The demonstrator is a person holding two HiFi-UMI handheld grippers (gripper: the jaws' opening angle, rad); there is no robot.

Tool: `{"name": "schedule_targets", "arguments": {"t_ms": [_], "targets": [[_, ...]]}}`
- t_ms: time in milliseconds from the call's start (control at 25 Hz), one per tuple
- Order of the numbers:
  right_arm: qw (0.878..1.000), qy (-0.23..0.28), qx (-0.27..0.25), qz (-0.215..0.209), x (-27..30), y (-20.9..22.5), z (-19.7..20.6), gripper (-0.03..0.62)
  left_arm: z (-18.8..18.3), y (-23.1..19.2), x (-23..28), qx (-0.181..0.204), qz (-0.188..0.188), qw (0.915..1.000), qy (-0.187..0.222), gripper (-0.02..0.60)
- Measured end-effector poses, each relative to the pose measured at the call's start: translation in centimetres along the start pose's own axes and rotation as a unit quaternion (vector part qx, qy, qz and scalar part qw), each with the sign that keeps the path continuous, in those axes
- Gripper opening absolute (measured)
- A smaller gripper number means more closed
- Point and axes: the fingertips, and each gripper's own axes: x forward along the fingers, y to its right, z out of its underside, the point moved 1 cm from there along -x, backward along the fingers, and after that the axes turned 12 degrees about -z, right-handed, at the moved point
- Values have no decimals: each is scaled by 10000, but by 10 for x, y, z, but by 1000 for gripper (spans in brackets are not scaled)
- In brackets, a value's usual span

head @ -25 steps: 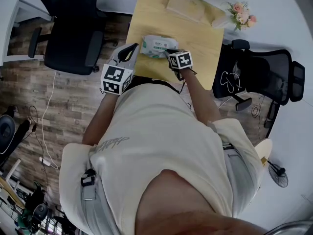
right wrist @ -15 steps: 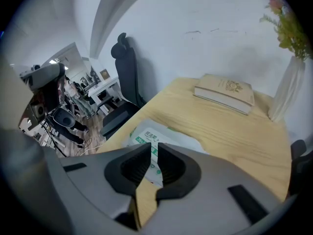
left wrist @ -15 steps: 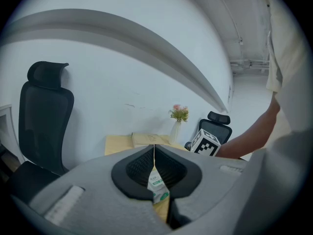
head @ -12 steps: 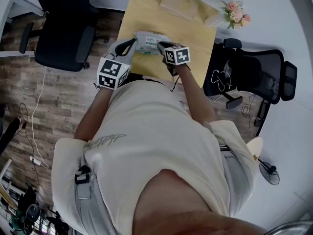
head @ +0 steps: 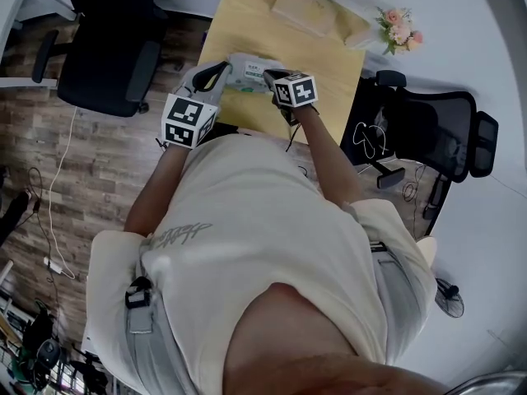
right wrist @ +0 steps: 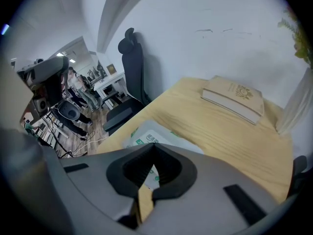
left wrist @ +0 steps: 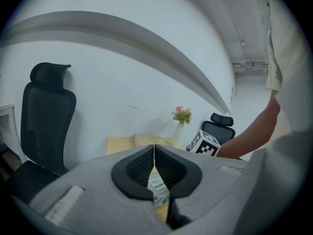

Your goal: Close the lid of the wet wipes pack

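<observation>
The white, green-printed soft wet wipes pack (head: 247, 70) lies at the near edge of the pale wooden counter (head: 329, 64). My left gripper (head: 221, 67) and right gripper (head: 268, 76) flank it, fingers (left wrist: 137, 168) pressed together, gripping nothing.

The head view looks steeply down from above the person's torso (head: 272, 245), well above the wooden table (head: 325, 68). Each gripper view sits close behind its own jaws, low over the tabletop, facing the white wall (left wrist: 122, 82). All three views share the wet wipes pack (head: 247, 71) and the book (head: 309, 11).
</observation>
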Motion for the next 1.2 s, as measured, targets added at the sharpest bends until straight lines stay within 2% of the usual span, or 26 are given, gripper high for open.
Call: {"name": "schedule_targets", "arguments": {"t_ms": [240,440,800,1200], "targets": [[9998,-197,58,-11,18,6,1,2,3,-8,-5,-50,-147,9999,-36,17],[9976,-217,660,-20,29,11,7,2,13,-12,-10,-57,-144,9998,-160,17],[9956,-201,908,-66,36,13,11,2,21,-11,-10,-35,-78,9995,-318,17],[9976,-24,690,95,36,13,11,2,25,-5,-2,15,100,9991,-422,17]]}}
